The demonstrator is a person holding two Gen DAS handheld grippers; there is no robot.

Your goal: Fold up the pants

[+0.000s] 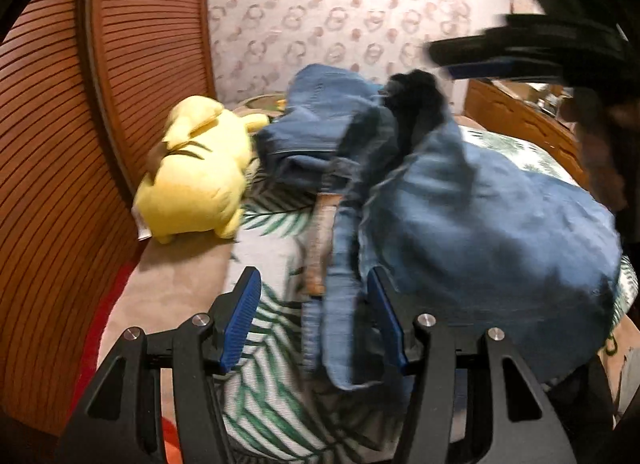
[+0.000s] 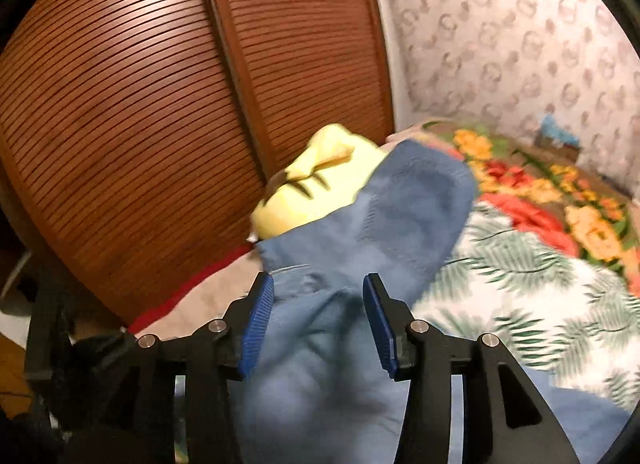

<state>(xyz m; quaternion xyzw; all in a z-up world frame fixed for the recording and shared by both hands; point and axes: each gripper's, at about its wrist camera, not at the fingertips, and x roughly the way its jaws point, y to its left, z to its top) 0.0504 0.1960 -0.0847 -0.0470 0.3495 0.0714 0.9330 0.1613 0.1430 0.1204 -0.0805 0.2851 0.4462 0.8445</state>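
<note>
**Jeans bunched on the bed, both grippers parted**

We note the surface first: a bed [image 1: 264, 396] covered by a white spread with green palm fronds; in the right wrist view a floral blanket [image 2: 532, 184] in orange and red lies further along it. Brown louvred doors [image 2: 120, 124] stand beside the bed, and wallpaper [image 1: 340, 4] with a pale ring pattern covers the wall behind.

Around the work: a yellow plush toy [image 1: 196, 176] lies at the bed's edge by the doors, touching or just beside the far end of the denim. We see a wooden piece of furniture [image 1: 516, 116] past the bed in the left wrist view.

The pants [image 1: 480, 224], blue jeans, sit crumpled in a heap on the bed, motion-blurred, one fold raised with a dark lining showing.

The left gripper [image 1: 316, 320] stands parted; a strip of denim hangs between its pads, lying against the one on the picture's right only. The right gripper [image 2: 318, 324] is also parted, cloth between its pads, neither pressing.
</note>
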